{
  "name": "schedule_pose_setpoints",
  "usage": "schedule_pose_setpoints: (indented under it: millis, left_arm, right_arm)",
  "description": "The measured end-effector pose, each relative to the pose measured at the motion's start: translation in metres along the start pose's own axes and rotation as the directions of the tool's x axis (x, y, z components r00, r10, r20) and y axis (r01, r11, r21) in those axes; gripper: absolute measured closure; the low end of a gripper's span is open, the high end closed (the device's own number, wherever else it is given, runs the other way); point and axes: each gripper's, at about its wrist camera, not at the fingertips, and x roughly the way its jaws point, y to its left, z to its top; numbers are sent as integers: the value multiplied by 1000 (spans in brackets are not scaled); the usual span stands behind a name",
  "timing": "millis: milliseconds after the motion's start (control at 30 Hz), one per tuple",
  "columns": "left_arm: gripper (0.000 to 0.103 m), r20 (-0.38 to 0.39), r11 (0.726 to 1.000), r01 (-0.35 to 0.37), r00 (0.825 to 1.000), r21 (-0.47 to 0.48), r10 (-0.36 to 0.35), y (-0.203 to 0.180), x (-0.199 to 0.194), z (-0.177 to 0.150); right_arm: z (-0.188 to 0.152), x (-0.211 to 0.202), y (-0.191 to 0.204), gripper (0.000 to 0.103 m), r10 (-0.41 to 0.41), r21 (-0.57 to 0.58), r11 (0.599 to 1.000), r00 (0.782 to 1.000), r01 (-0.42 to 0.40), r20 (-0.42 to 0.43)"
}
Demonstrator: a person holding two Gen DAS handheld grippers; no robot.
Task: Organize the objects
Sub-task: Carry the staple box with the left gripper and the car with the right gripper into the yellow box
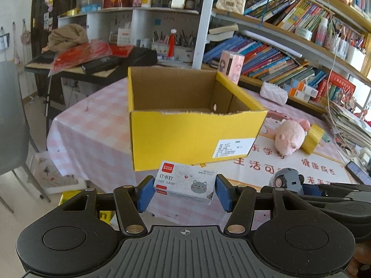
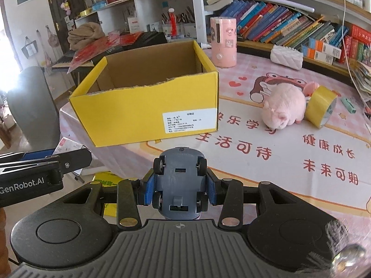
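Yellow cardboard filled the middle of both views: an open box [image 1: 194,136] stood on the pink checked table [image 1: 92,125], its brown inside apparently bare where visible, its near rim torn and uneven. At the lower centre of the left wrist view, the left gripper [image 1: 184,191] had its blue-padded fingers [image 1: 145,193] pressed against the two short ends of a small staple box [image 1: 185,185] with a grey cat printed on it, held above the table just short of the yellow box. At the lower centre of the right wrist view, the right gripper [image 2: 179,191] was clamped on a grey toy car [image 2: 179,180], wheels facing the camera, its fingers against the car's sides between the wheels. Further right on the table lay a pink plush animal [image 2: 283,108] touching a roll of yellow tape [image 2: 321,108], both well apart from the box. The staple box looked light but thin-walled, so it would likely dent under a hard squeeze, and its glossy card could slip; gripping across the ends seemed sound. The car looked like hard, stiff plastic, light, with free wheels, so the body sides were the safer hold. The plush would be soft and should compress, best pinched across its middle; the tape roll was rigid and might roll, so taking it across the flat faces or through the rim would suit it.
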Motion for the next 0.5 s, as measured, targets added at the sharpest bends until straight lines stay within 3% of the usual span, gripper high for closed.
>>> schedule_pose_setpoints:
  millis: [500]
  left_arm:
    - [48,80,1000,-2,997,-4,2,7,-4,27]
  right_arm:
    - [28,-9,13,63,-4,-47,999,996,8,85]
